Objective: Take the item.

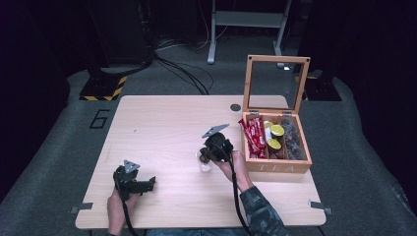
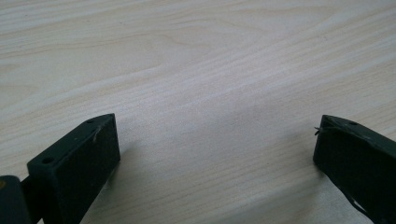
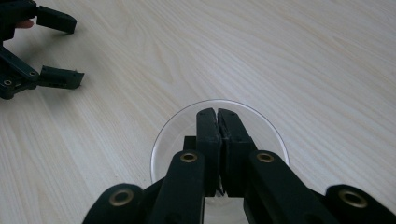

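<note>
Since the work centres on one vessel, the lines below follow it.

Thing in hand: a small clear round glass cup (image 3: 219,154) standing upright on the pale wooden surface (image 1: 162,128), directly under the right gripper (image 3: 217,112).
Where it sits: its rim rings the tips of the right jaws, which point down into its mouth; in the high view the cup (image 1: 204,163) stands just beside the open wooden tea box (image 1: 278,167).
Right jaws: pressed together; whether anything thin is pinched between them I cannot tell.
Left jaws: spread wide with nothing between them, the left gripper (image 1: 134,181) resting well apart from the cup.
How it likely handles: light, rigid, smooth-walled and slippery, breakable if knocked or squeezed hard; easy to tip because it is so small.
Where to hold: probably across the wall, one jaw inside the rim and one outside, or both outside at mid height, with gentle pressure.
Risk: the closed jaws could nudge the rim and topple it.
</note>
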The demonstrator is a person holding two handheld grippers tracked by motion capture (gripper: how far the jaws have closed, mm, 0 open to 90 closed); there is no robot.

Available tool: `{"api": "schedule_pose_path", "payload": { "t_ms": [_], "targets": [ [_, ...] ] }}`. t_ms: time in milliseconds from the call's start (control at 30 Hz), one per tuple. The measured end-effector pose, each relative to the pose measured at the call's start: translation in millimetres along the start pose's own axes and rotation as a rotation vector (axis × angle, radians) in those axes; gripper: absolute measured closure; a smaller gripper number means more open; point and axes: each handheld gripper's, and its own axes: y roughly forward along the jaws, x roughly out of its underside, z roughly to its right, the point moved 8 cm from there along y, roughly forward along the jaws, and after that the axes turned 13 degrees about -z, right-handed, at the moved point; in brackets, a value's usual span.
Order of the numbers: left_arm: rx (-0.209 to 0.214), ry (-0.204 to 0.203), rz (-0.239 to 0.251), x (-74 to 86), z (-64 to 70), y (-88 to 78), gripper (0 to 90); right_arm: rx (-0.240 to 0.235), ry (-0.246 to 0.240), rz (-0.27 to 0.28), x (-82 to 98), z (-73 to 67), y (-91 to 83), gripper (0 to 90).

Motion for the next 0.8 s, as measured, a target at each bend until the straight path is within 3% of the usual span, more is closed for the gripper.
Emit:
{"api": "schedule_pose_path", "payload": {
  "t_ms": [200, 267, 333, 367, 400, 533, 667, 800],
  "targets": [
    [0.000, 0.000, 0.000, 0.0, 0.0, 0.0, 0.4, 0.000, -0.002, -0.004, 0.0, -0.7, 1.3, 87.8],
    [0.000, 0.000, 0.000, 0.0, 0.0, 0.0, 0.3, -0.006, -0.006, 0.001, -0.4, -2.5, -0.1, 84.0],
    [0.000, 0.000, 0.000, 0.0, 0.0, 0.0, 0.4, -0.003, -0.006, 0.021, -1.1, -4.1, -4.1, 73.3],
    [0.000, 0.000, 0.000, 0.0, 0.0, 0.0, 0.3, 0.000, 0.009, 0.039, -0.6, -5.9, -10.9, 59.6],
    [0.000, 0.000, 0.000, 0.0, 0.0, 0.0, 0.3, 0.000, 0.009, 0.039, -0.6, -5.9, -10.9, 59.6],
    [0.000, 0.000, 0.000, 0.0, 0.1, 0.0, 0.4, -0.004, 0.024, 0.106, 4.0, -6.9, -31.4, 33.3],
    [-0.005, -0.003, 0.007, -0.4, -0.1, 0.4, 0.4, 0.028, 0.037, 0.139, 23.9, -2.1, -54.4, 18.5],
    [-0.001, 0.000, 0.000, 0.0, 0.0, 0.0, 0.4, 0.070, 0.074, 0.164, 49.0, 7.5, -71.5, 13.6]
  ]
}}
